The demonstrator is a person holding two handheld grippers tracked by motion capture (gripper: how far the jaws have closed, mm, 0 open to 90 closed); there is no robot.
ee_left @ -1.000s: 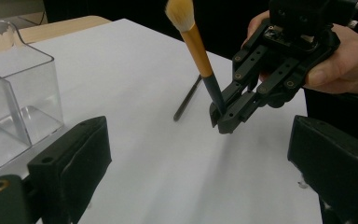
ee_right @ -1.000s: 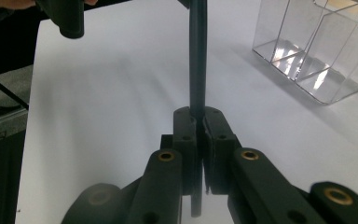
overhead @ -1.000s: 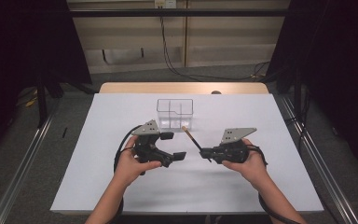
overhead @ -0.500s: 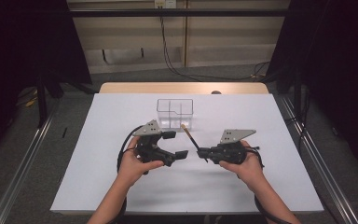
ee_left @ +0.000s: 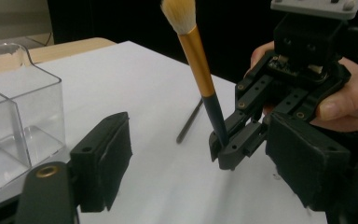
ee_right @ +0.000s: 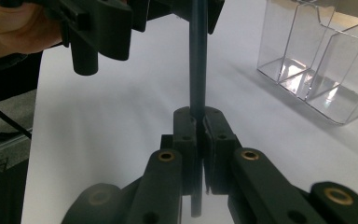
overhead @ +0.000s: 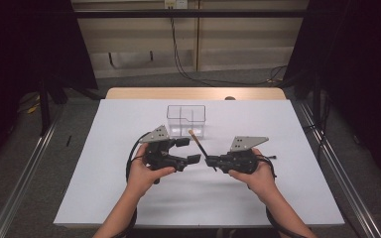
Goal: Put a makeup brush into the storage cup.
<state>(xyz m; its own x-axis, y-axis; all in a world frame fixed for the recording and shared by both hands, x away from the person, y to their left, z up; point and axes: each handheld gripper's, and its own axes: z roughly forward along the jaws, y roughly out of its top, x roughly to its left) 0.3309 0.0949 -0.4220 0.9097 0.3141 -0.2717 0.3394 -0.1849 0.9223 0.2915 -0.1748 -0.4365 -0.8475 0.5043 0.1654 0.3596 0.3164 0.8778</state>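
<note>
Glossy clear-plastic organizer (overhead: pixel 186 119), matt white table cover (overhead: pixel 104 188) (paper-like), brush (ee_left: pixel 200 74) with metallic gold ferrule.

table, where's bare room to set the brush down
Bare white table lies left of the left gripper and right of the right gripper, out to both edges, and along the near edge beside the forearms. It is crowded at the centre: the grippers, the brush and the clear box sit close together.
</note>
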